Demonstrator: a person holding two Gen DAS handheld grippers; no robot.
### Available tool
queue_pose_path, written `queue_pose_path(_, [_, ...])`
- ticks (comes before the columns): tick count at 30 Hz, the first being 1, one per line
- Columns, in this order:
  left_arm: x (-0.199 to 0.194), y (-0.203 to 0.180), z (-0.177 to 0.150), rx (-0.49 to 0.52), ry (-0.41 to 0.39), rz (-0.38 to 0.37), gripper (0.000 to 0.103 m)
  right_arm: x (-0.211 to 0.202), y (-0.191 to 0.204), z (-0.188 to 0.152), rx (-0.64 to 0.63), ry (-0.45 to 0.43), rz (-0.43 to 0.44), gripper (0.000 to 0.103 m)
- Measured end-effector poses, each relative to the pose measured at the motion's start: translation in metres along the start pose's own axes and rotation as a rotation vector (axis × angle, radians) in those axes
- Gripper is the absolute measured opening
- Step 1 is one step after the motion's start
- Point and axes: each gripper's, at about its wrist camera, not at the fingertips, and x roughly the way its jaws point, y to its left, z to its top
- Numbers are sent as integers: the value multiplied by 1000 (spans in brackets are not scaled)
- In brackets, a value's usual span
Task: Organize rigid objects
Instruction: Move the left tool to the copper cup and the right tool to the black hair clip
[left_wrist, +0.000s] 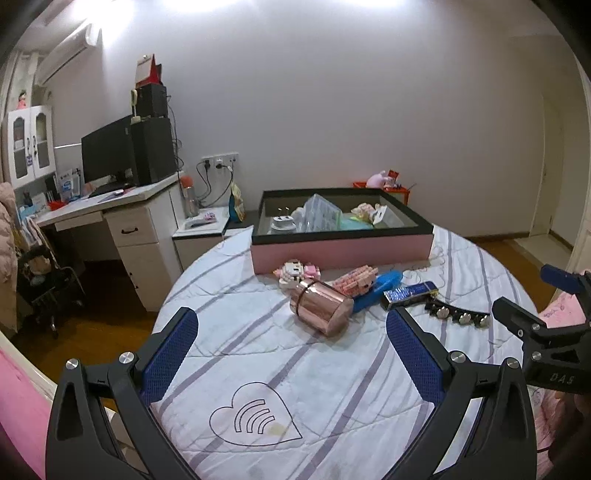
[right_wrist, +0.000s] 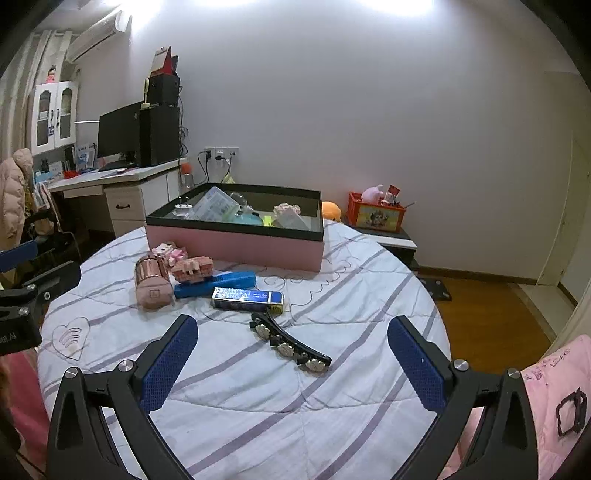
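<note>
On the striped bedspread lie a rose-gold cylinder can, two pink brick figures, a blue bar, a blue foil box and a black hair clip with metal flowers. Behind them stands a pink box with a black rim holding several items. My left gripper is open, short of the can. My right gripper is open around the hair clip's near end, above it.
A desk with a monitor and speakers stands at the left, a low cabinet beside it. A red crate with toys sits on a stand at the right. Wooden floor borders the bed. A pink cloth lies at the right edge.
</note>
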Motion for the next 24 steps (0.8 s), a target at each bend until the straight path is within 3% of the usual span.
queue_pose_path(4, [15,-7,0,4,31,-9,103,12,-5,-2,21,29,9,103])
queue_pose_path(8, [48,-13,2,-10,125,-23,103,28,-10,-7,41,71,15,103])
queue_pose_path(13, [91,-19,4,-28,246,18,103,44,-19,-11,66,108,21,103])
queue_pose_path(24, [150,-25,20,-41,339,33,103,77,-34,-7,109,177,54,103])
